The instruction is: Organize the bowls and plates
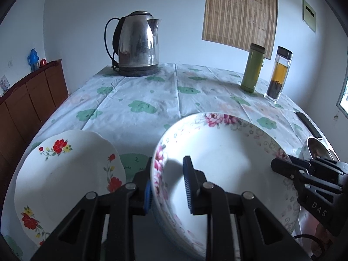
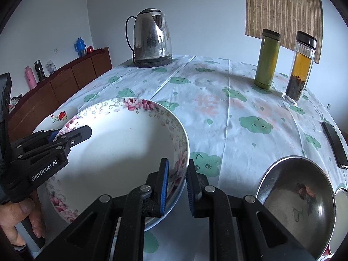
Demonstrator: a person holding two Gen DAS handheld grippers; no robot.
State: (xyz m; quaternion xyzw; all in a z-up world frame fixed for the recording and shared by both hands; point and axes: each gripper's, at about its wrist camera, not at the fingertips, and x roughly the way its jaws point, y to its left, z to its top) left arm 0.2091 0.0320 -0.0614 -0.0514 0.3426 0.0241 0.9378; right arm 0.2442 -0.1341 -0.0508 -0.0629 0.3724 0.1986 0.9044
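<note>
**Two brand marks, both on gripper bodies**

"GenRobot.AI" stands in white letters along the black body of the left gripper (image 2: 71,138), read in the right wrist view, just above the person's hand (image 2: 20,221) that holds its handle. "DAS" stands in pale letters on the black body of the right gripper (image 1: 280,165), read in the left wrist view. A faded pink character shows on the tablecloth (image 2: 208,106) mid-table; it cannot be read.
</note>
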